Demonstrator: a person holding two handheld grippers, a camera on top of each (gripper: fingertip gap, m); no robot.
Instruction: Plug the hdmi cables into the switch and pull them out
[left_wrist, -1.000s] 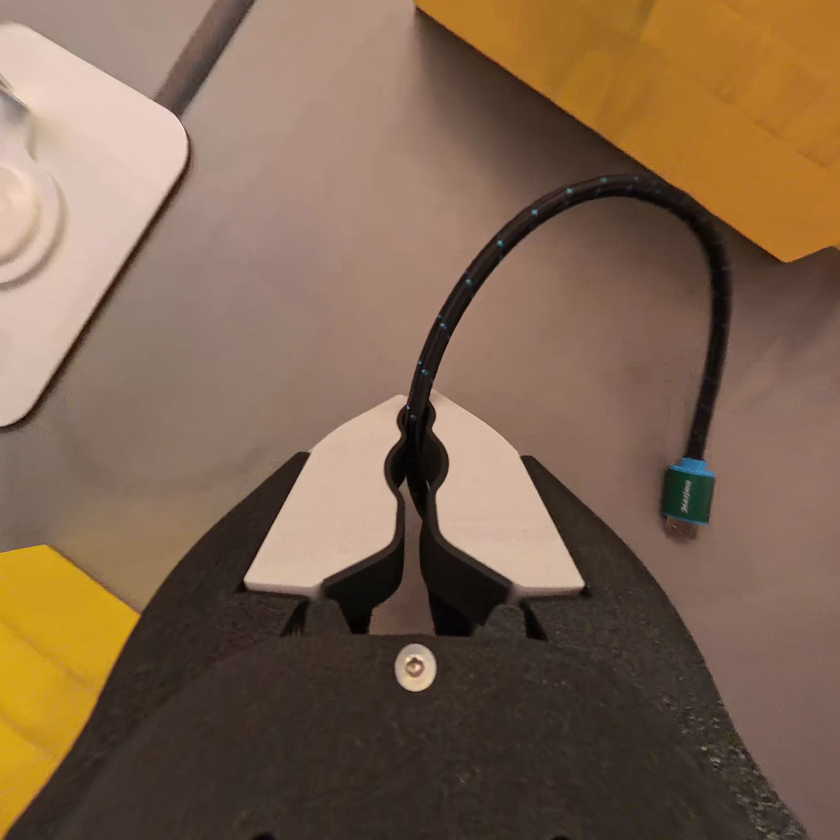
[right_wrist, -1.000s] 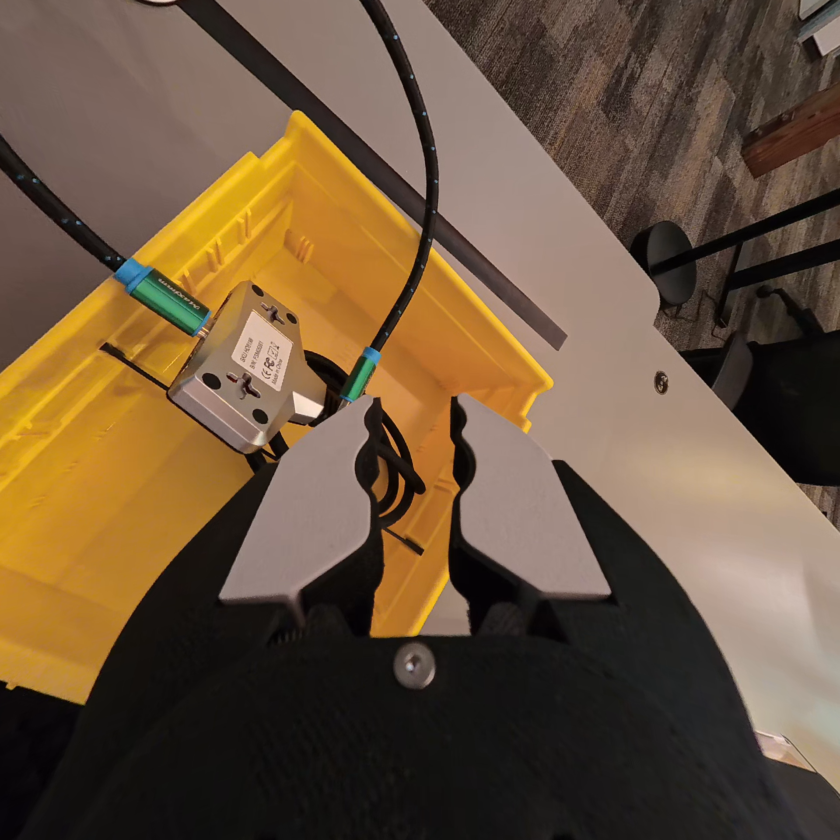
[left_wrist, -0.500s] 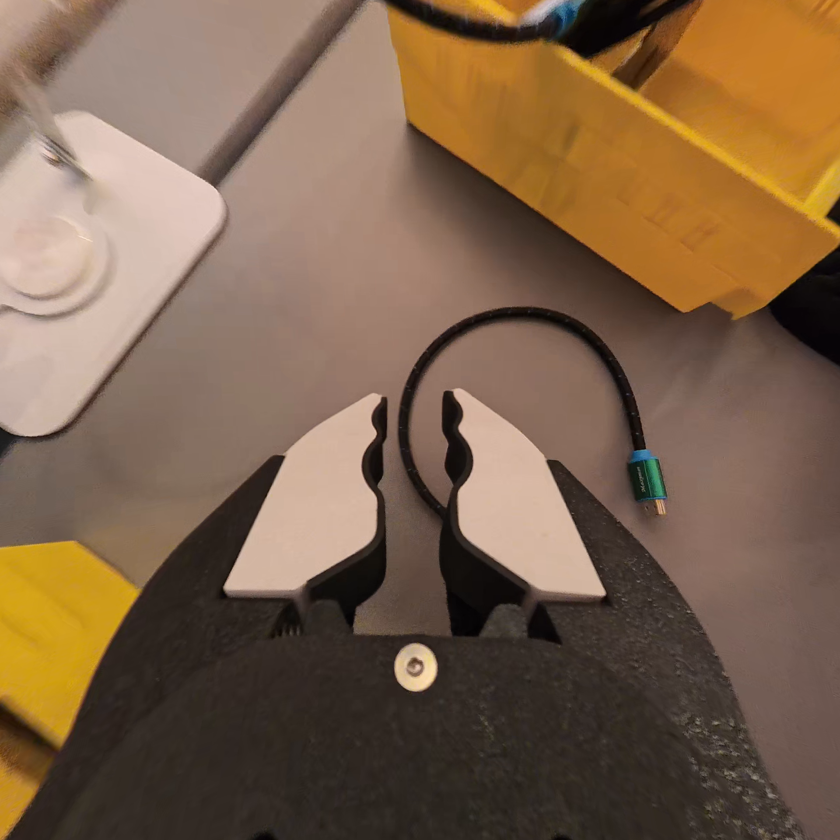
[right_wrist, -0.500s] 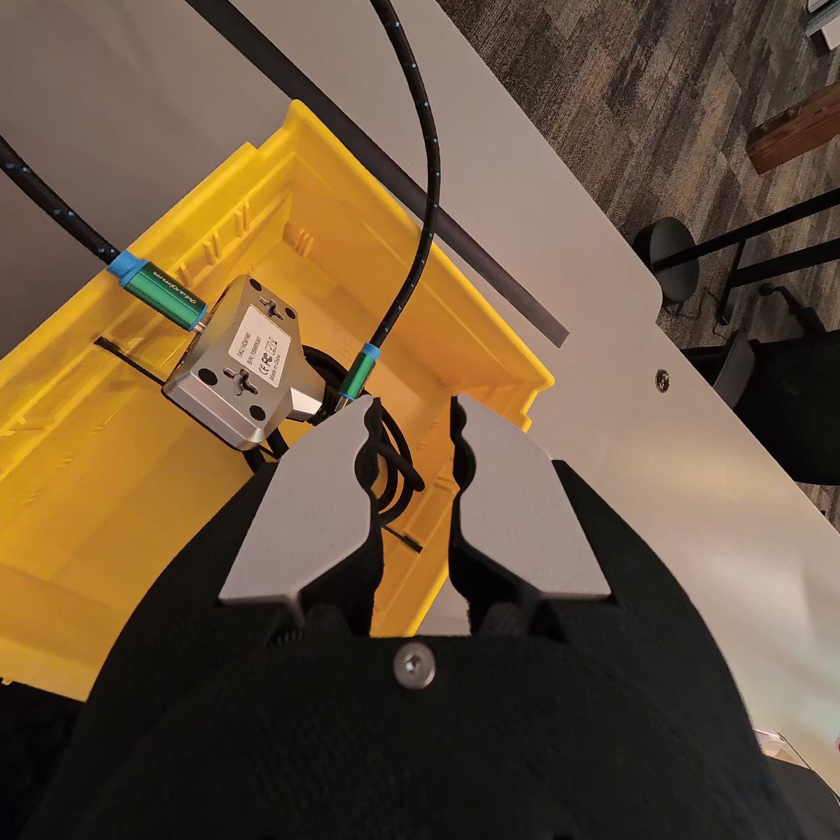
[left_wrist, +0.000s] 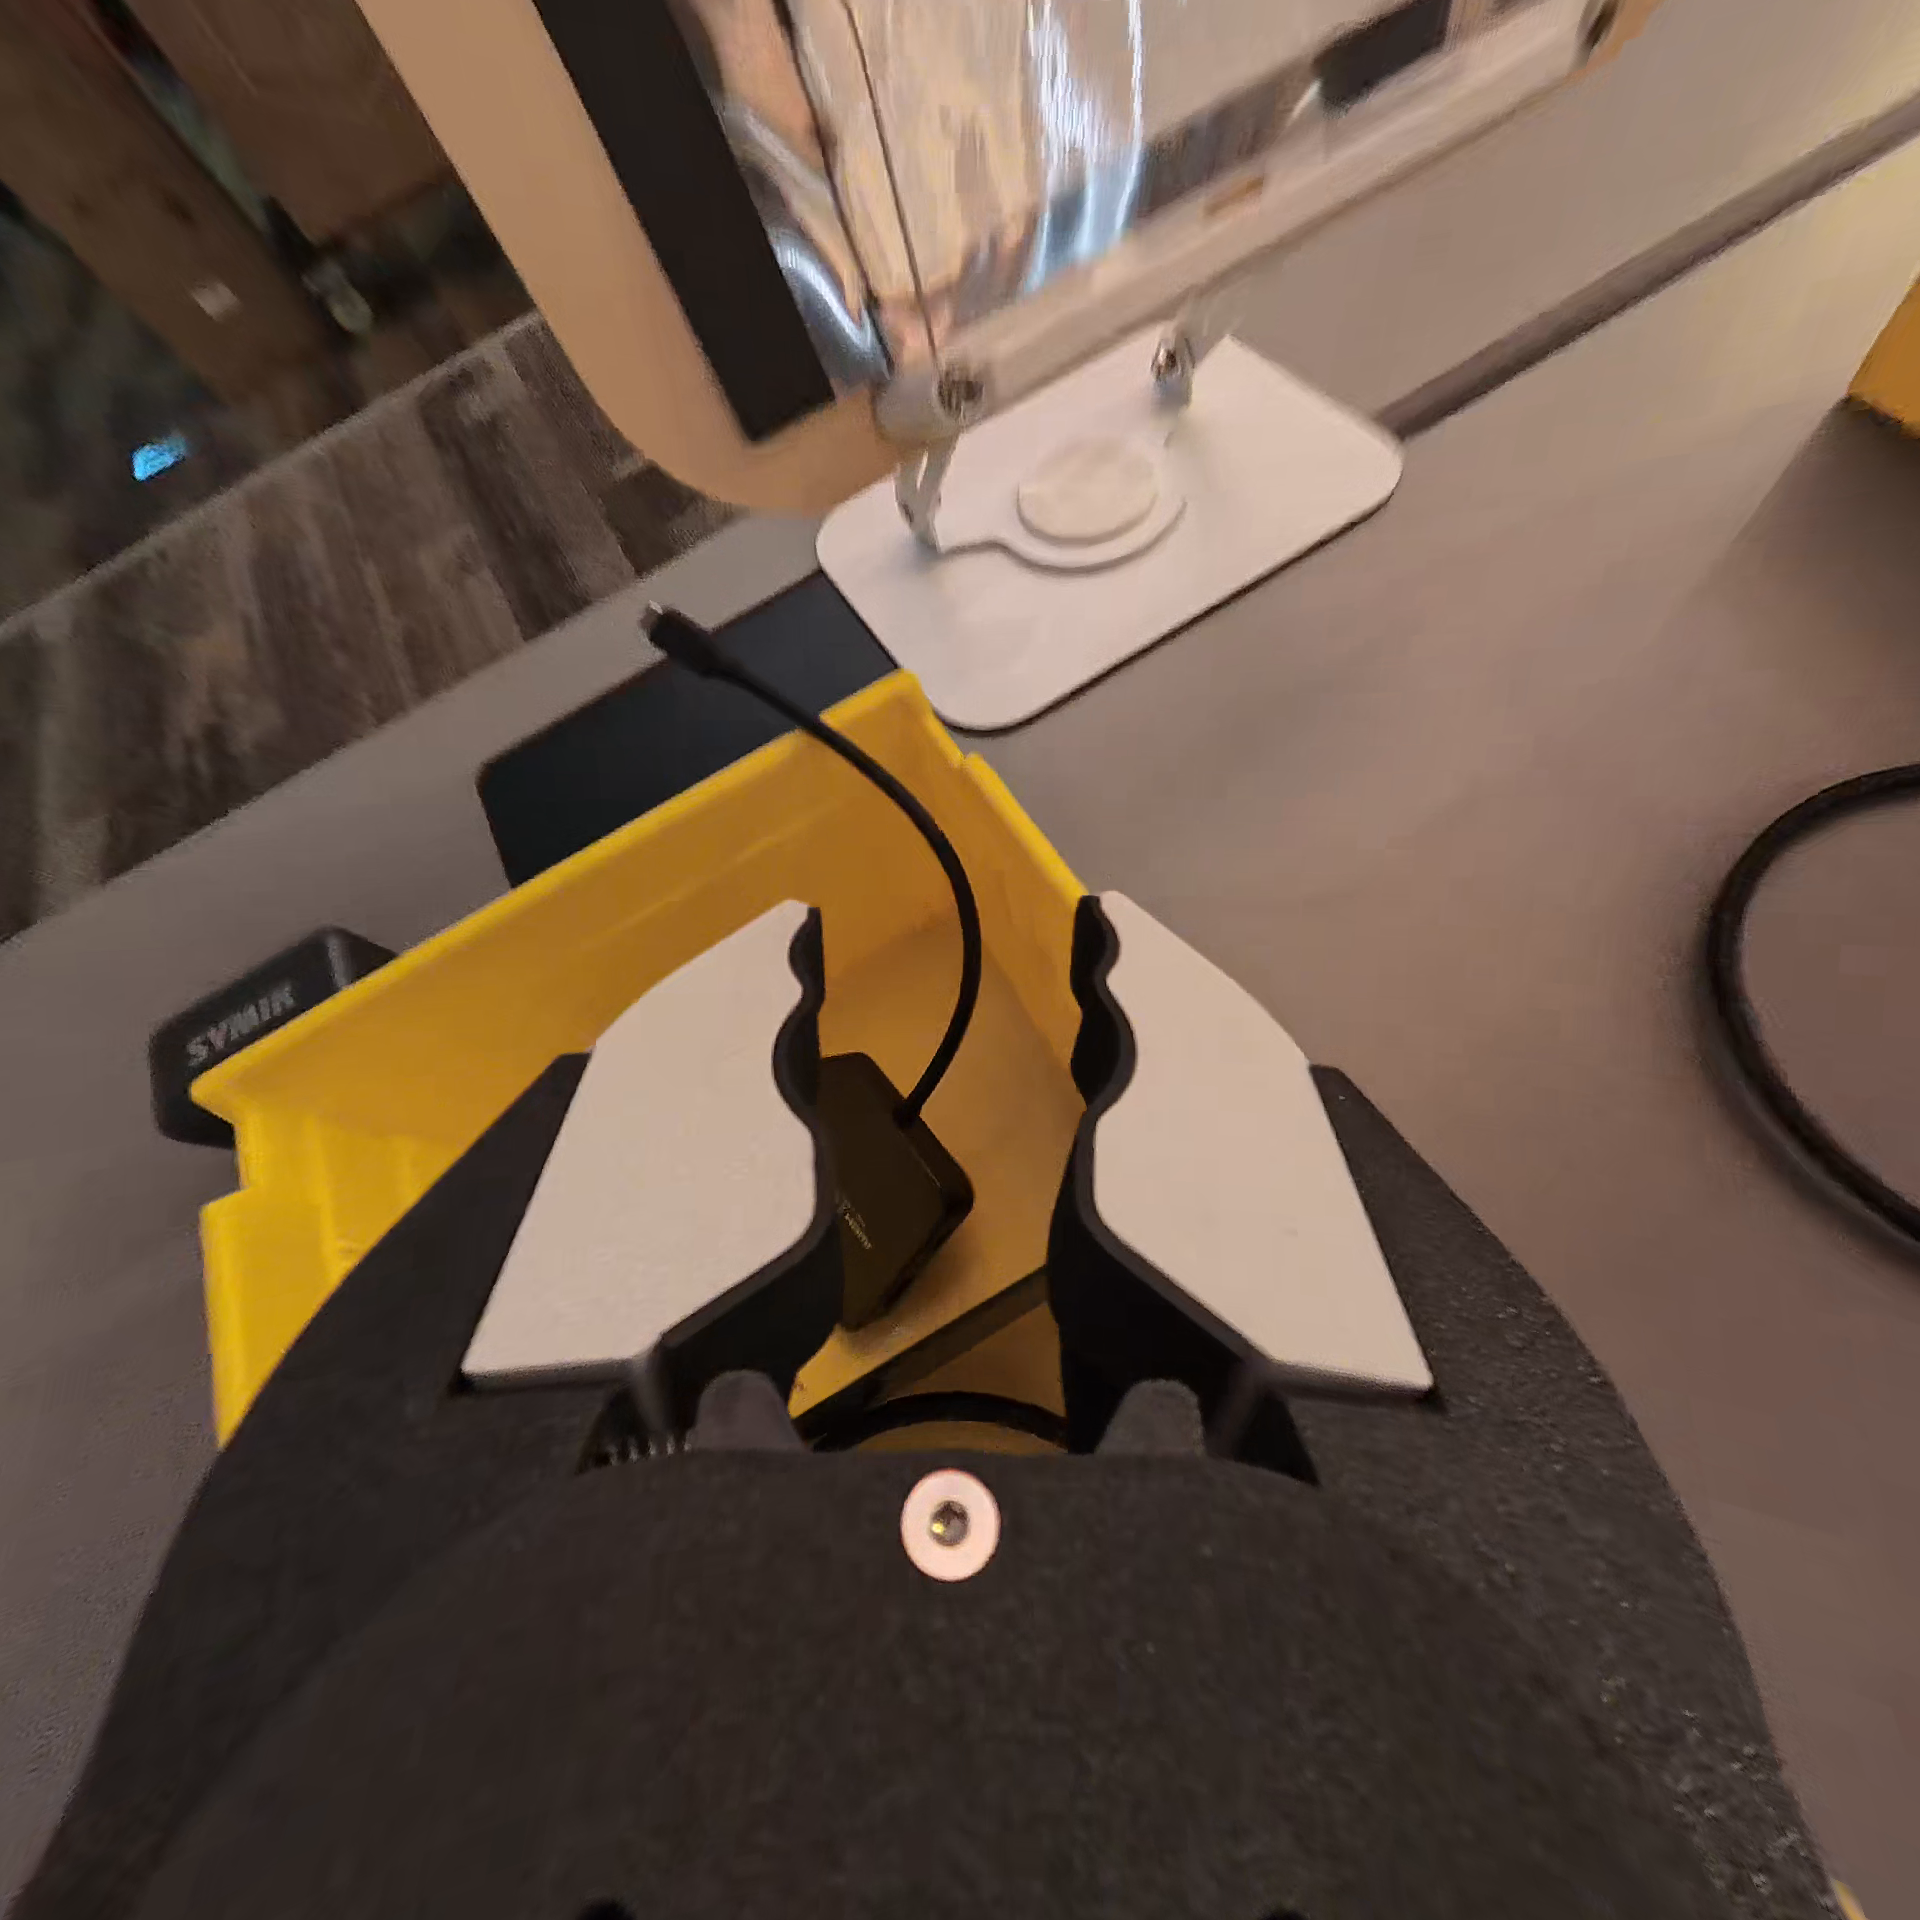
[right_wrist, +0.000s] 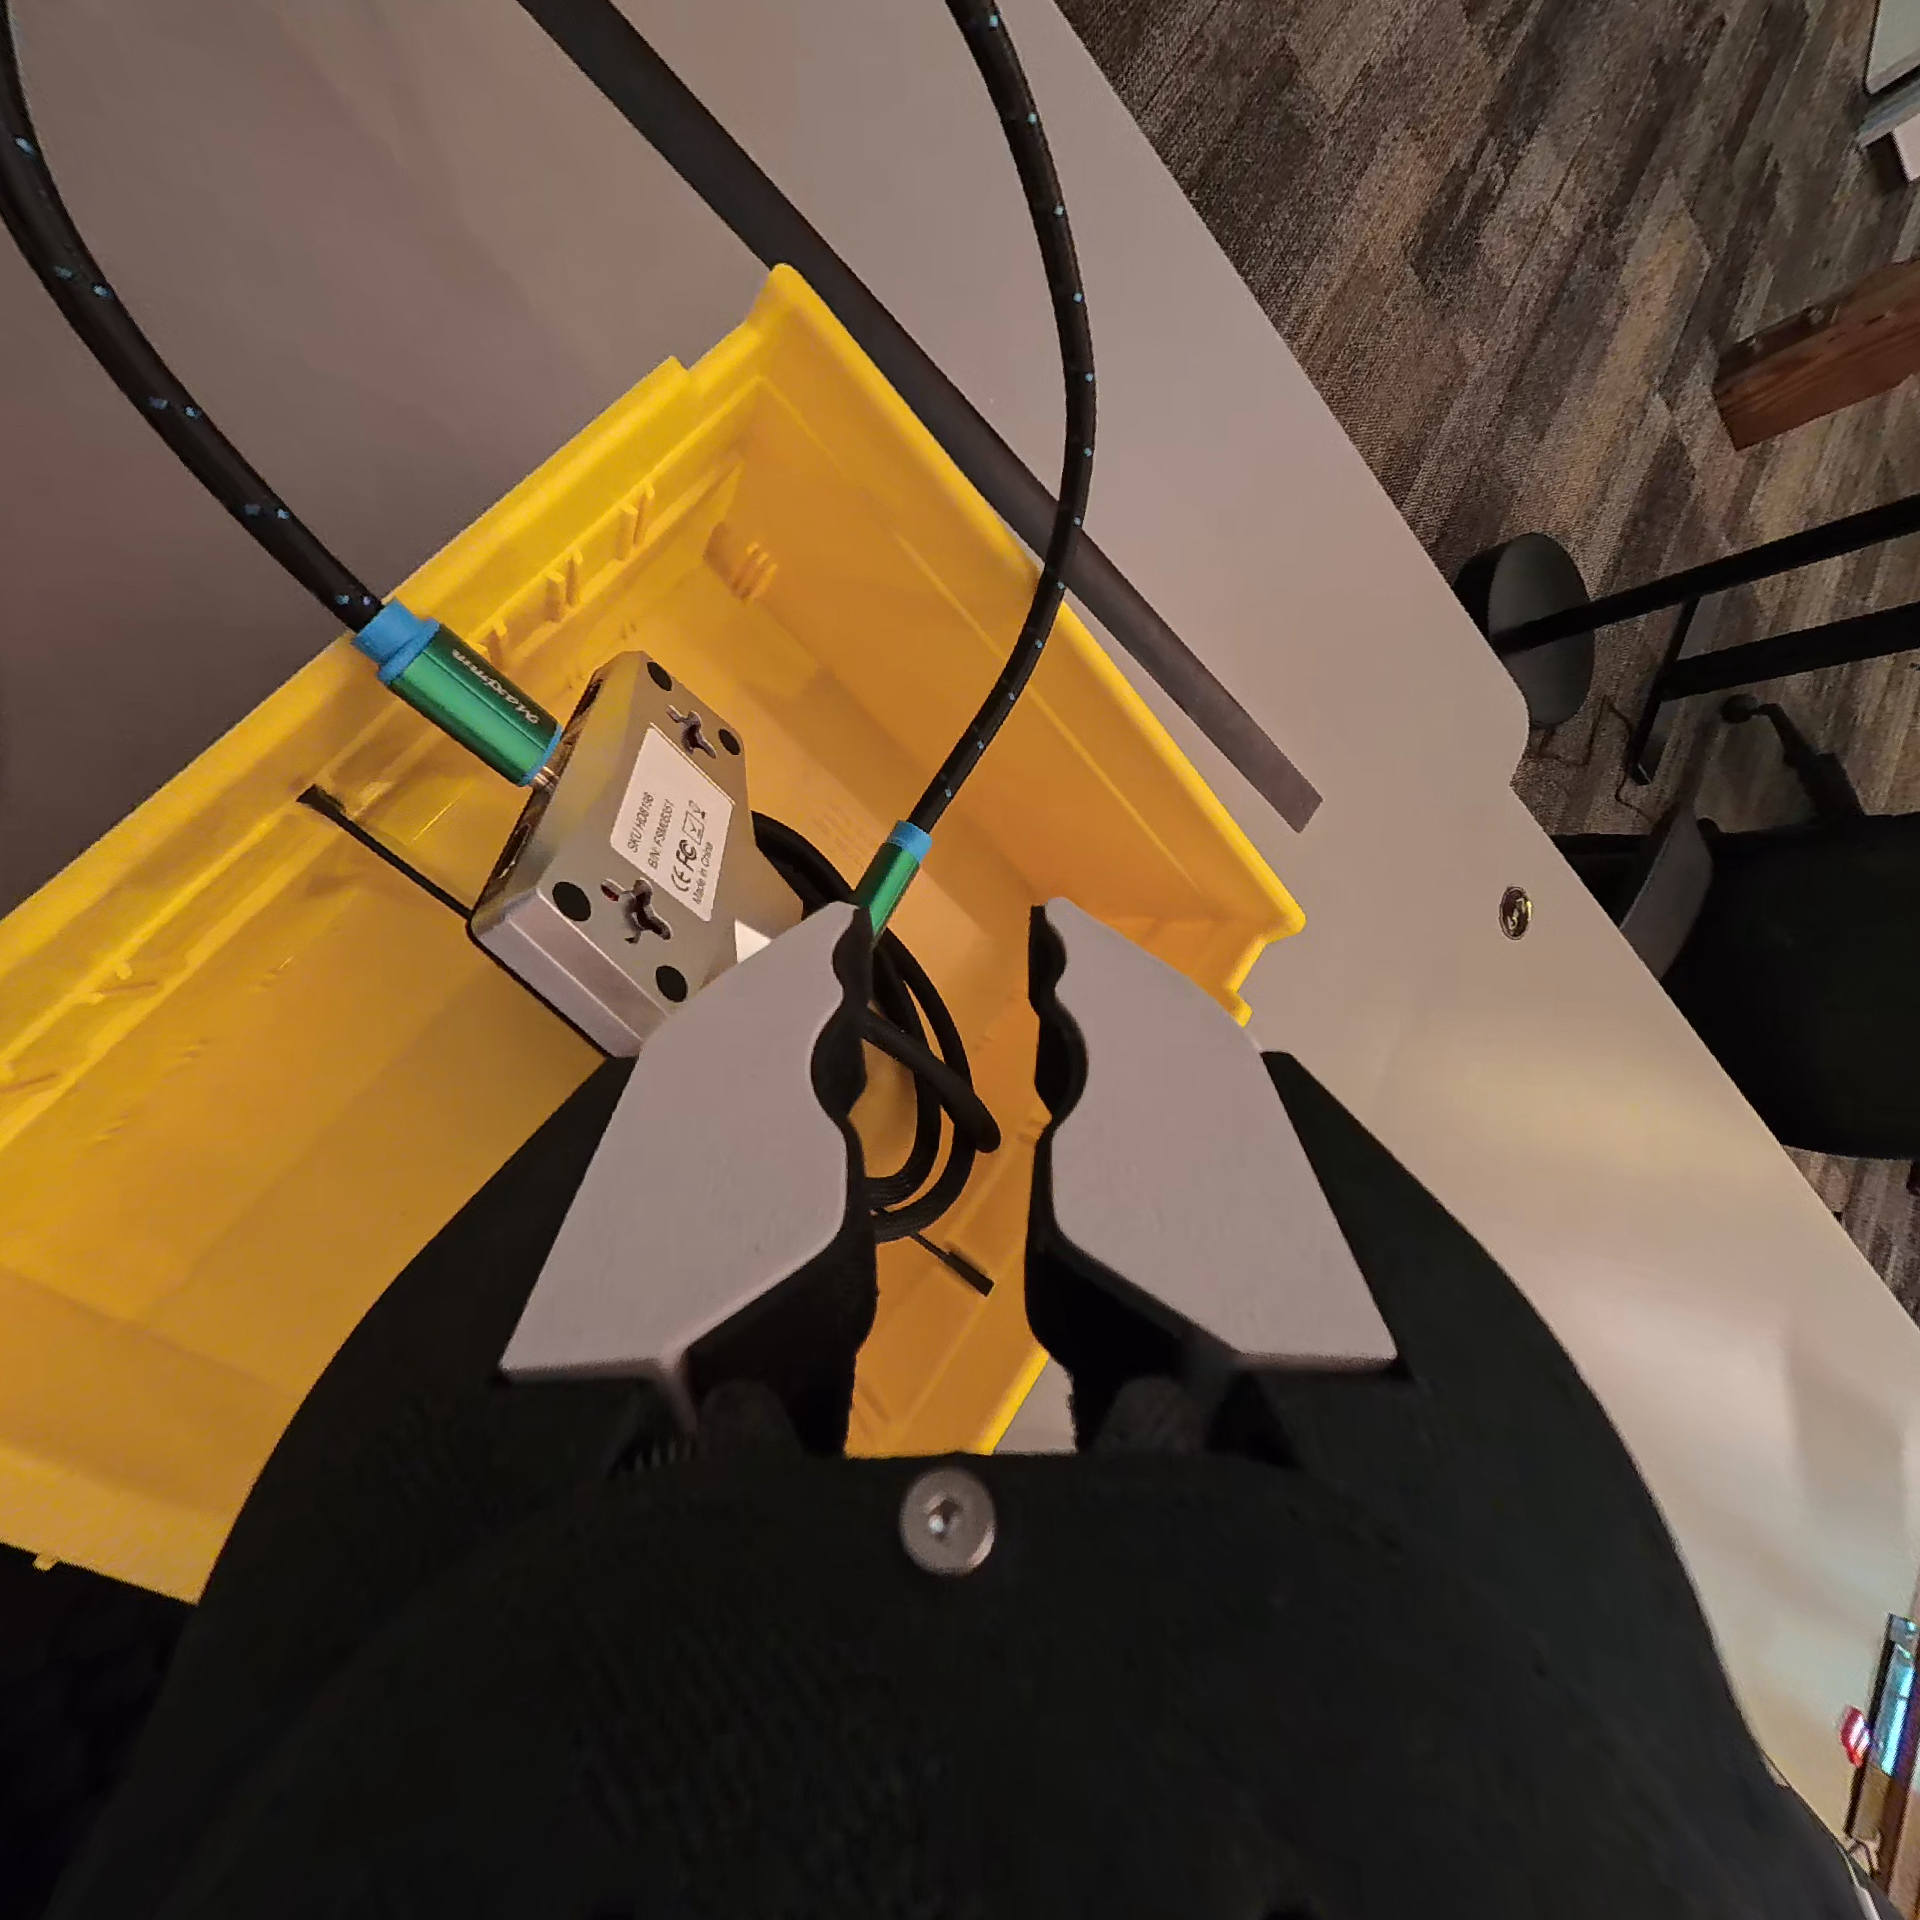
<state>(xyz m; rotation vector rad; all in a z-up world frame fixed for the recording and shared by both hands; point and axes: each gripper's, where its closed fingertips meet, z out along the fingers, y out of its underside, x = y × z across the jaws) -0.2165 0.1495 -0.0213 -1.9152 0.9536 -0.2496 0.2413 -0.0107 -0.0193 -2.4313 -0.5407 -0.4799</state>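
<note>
Grey table | both jaws apart, empty, over yellow bins

Switch sits in bin on worktop; one cable plug enters its far-left side, second plug at its right. Left view: adapter inside another bin, monitor stand behind.

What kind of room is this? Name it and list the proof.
Probably an office workspace: a wide grey desk, a silver monitor on a white flat stand, patterned carpet tile flooring with a black chair beside the desk. Yellow plastic bins hold cable gear.
</note>
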